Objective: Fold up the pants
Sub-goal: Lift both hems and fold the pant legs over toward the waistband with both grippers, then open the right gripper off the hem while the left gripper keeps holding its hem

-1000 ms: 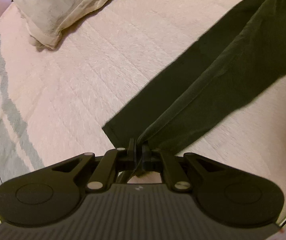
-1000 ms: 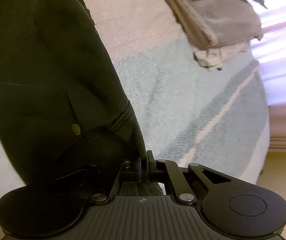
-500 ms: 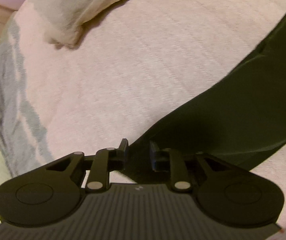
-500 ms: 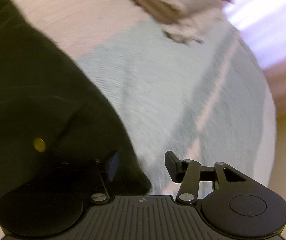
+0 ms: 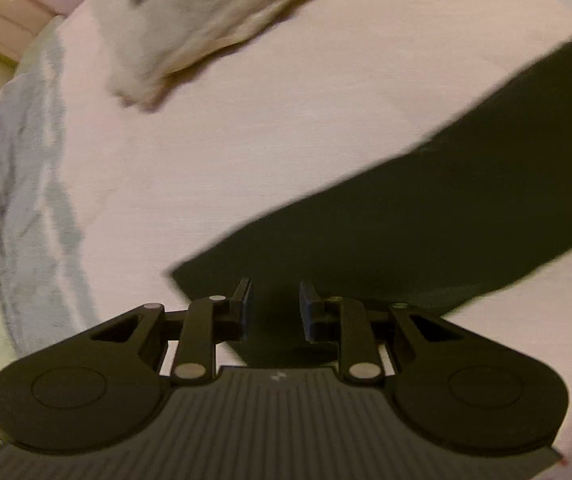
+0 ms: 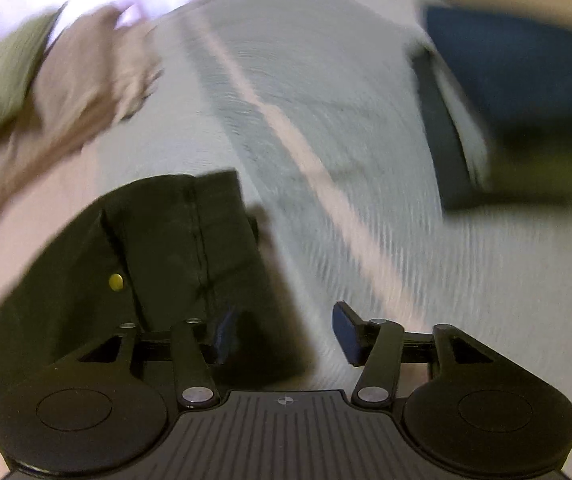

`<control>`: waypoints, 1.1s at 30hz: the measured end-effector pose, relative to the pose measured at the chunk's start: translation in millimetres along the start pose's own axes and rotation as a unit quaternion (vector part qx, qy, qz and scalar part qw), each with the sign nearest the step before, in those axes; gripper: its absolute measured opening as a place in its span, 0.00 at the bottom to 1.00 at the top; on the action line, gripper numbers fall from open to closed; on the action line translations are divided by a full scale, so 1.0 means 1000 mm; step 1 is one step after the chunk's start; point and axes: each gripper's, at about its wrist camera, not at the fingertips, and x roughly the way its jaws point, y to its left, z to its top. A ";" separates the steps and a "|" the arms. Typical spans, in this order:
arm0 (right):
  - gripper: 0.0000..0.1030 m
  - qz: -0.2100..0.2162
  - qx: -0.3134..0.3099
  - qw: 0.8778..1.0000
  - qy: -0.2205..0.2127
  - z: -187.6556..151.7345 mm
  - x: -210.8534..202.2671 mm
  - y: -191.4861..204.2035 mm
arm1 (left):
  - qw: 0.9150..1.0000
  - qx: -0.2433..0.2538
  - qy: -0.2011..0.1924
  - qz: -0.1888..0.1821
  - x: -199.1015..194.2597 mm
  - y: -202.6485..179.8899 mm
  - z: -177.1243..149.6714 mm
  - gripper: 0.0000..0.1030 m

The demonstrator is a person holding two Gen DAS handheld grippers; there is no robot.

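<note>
The left gripper point(image 5: 273, 307) had its jaws apart with nothing between them, the two dark fingers standing over the hem end of the pants point(image 5: 406, 224). The cloth lay flat under the gap, not pinched. From there the dark leg ran away up and to the right across the pale pink bedspread point(image 5: 245, 128), flat and fairly straight, its squared-off end just left of the fingers.

Over on the other side, the right gripper point(image 6: 286, 330) was spread wide as well, gripping nothing. Its left finger point(image 6: 223, 330) sat over the waist end of the pants point(image 6: 173, 240), while the other finger hung over bare cover. A small brass button point(image 6: 115, 281) showed on the dark fabric just left of a stitched seam, and the waist edge lay flat on the bed, ending squarely a little ahead of the jaws.

Further out, a rumpled beige cloth point(image 5: 189, 32) lay heaped at the far end of the bed, well apart from the leg. In the right wrist view the same heap point(image 6: 77, 92) sat left of the waist, with something green point(image 6: 1, 76) against it. A grey-blue blanket point(image 6: 326, 120) with a pale stripe spread ahead of the right gripper, and a dark blue thing point(image 6: 518, 76) blurred past at the upper right. Nothing lay across the pants themselves. Both views were smeared by motion, and no writing could be read.
</note>
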 end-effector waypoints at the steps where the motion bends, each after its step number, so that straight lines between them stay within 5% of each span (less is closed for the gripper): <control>1: 0.56 0.013 0.044 0.999 -0.003 -0.006 0.004 -0.007 | 1.000 0.007 0.000 -0.012 -0.003 -0.017 0.000 0.20; 4: 0.59 0.065 0.159 0.985 -0.021 -0.028 0.011 -0.025 | 0.999 0.030 -0.002 -0.043 -0.008 -0.060 0.001 0.20; 8: 0.60 0.112 0.295 0.948 -0.044 -0.052 0.019 -0.042 | 0.995 0.057 -0.010 -0.077 -0.015 -0.113 0.007 0.20; 14: 0.59 0.170 0.342 0.921 -0.078 -0.065 0.036 -0.047 | 0.988 0.098 -0.018 -0.116 -0.026 -0.178 0.021 0.20; 15: 0.54 0.180 0.361 0.911 -0.082 -0.064 0.039 -0.053 | 0.987 0.104 -0.019 -0.118 -0.027 -0.186 0.023 0.20; 16: 0.37 0.176 0.369 0.909 -0.079 -0.062 0.040 -0.057 | 0.986 0.110 -0.020 -0.121 -0.029 -0.192 0.025 0.20; 18: 0.21 0.178 0.365 0.911 -0.078 -0.057 0.032 -0.065 | 0.985 0.117 -0.023 -0.123 -0.035 -0.201 0.028 0.20; 25: 0.18 0.146 0.373 0.913 -0.083 -0.050 0.018 -0.090 | 0.987 0.110 -0.030 -0.114 -0.052 -0.199 0.022 0.20; 28: 0.22 0.136 0.344 0.926 -0.073 -0.043 0.022 -0.088 | 0.990 0.086 -0.030 -0.106 -0.048 -0.180 0.011 0.20; 33: 0.50 0.059 0.278 0.955 -0.083 -0.040 -0.004 -0.066 | 0.995 0.034 -0.027 -0.092 -0.046 -0.141 -0.023 0.21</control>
